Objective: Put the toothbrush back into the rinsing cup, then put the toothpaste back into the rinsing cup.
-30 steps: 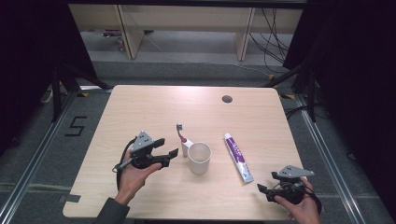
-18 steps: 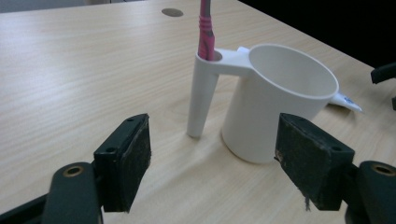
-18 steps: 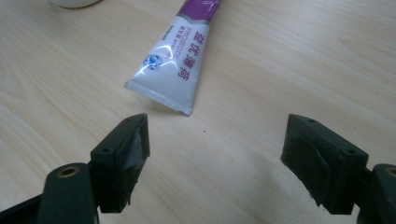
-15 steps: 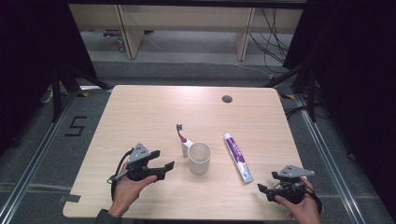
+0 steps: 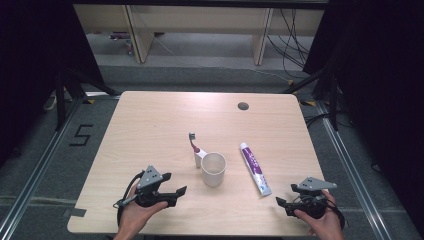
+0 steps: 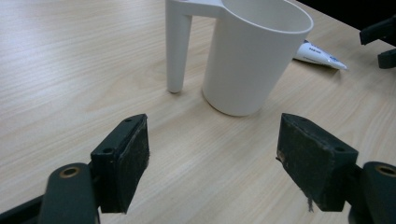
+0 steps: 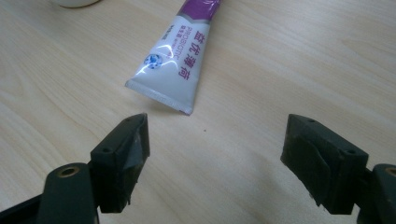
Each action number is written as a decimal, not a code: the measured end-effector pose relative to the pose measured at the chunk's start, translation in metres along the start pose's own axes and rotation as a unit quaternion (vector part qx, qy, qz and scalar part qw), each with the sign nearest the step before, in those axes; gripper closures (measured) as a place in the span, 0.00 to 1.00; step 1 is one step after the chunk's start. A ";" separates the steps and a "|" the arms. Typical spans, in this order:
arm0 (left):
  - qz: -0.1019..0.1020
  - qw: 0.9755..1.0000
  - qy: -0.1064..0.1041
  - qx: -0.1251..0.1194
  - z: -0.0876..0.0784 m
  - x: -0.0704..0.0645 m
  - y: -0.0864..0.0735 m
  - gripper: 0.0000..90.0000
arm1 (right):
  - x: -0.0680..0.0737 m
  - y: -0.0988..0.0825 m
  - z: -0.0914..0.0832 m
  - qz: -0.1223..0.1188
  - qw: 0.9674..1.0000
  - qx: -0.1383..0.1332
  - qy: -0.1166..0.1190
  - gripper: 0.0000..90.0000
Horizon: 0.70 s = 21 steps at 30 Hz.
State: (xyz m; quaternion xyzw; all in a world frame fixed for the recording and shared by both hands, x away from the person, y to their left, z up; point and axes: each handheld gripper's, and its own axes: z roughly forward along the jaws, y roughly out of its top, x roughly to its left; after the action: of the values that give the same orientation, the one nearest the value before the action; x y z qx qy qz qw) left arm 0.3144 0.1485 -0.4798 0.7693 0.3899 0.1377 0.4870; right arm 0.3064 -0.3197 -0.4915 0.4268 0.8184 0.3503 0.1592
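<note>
Left gripper (image 6: 212, 154) spread wide, just been opening, empty, facing white plastic cup (image 6: 254, 51) near ahead. Right gripper (image 7: 217, 154) spread too, crimped end of purple-and-white toothpaste tube (image 7: 180, 65) just beyond.

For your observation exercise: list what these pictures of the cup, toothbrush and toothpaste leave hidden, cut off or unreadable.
- Cup interior: left gripper view, hidden by its own wall.
- Toothpaste tube cap end: right gripper view, cut off by the top edge.
- Toothbrush bristles: high view, too small.
- Tube lettering: high view, too small.

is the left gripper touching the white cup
Apart. In the left gripper view, bare table shows between the left gripper, jaws wide open, and the white cup ahead.
</note>
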 end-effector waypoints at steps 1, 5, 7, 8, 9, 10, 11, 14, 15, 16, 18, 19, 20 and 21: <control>0.003 1.000 0.002 0.005 -0.001 -0.001 -0.001 0.28 | 0.000 0.000 0.000 0.000 1.000 -0.001 0.000 0.26; 0.010 1.000 0.007 0.005 -0.004 -0.003 -0.006 0.27 | 0.002 0.000 0.000 0.017 1.000 0.005 0.006 0.26; 0.010 1.000 0.004 0.004 -0.006 -0.003 -0.008 0.26 | 0.002 0.000 0.000 0.016 1.000 0.005 0.005 0.26; 0.010 1.000 0.005 0.003 -0.006 -0.004 -0.009 0.26 | 0.003 0.000 0.000 0.017 1.000 0.005 0.006 0.26; 0.011 1.000 0.010 0.009 -0.008 -0.004 -0.010 0.26 | 0.003 0.000 0.000 0.017 1.000 0.005 0.006 0.26; 0.007 1.000 0.009 0.005 -0.008 -0.005 -0.011 0.26 | 0.002 0.000 0.000 0.017 1.000 0.005 0.006 0.26; 0.007 1.000 0.006 0.004 -0.008 -0.005 -0.013 0.26 | 0.002 0.000 0.000 0.017 1.000 0.005 0.006 0.26; 0.010 1.000 0.005 0.009 -0.010 -0.007 -0.016 0.26 | 0.000 0.000 0.000 0.001 1.000 0.001 -0.001 0.26; 0.014 1.000 0.008 0.012 -0.010 -0.008 -0.017 0.26 | 0.000 0.000 0.000 0.002 1.000 0.003 0.001 0.26; 0.019 1.000 0.009 0.016 -0.011 -0.008 -0.018 0.26 | 0.000 0.000 0.000 0.002 1.000 0.003 0.001 0.26; 0.024 0.999 0.010 0.018 -0.010 -0.007 -0.019 0.26 | 0.000 0.000 0.000 0.005 1.000 0.005 0.005 0.26; 0.019 1.000 0.009 0.018 -0.010 -0.008 -0.020 0.26 | 0.000 0.000 0.000 0.005 1.000 0.005 0.005 0.26; 0.018 1.000 0.010 0.018 -0.011 -0.008 -0.020 0.26 | 0.000 0.000 0.000 0.003 1.000 0.004 0.003 0.26; 0.020 1.000 0.011 0.019 -0.011 -0.008 -0.021 0.26 | 0.000 0.000 0.000 0.000 1.000 0.000 -0.001 0.26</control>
State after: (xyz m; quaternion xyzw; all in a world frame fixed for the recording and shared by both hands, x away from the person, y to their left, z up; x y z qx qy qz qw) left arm 0.2928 0.1546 -0.4905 0.7846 0.3825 0.1479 0.4651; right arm 0.3062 -0.3195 -0.4915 0.4272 0.8182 0.3502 0.1596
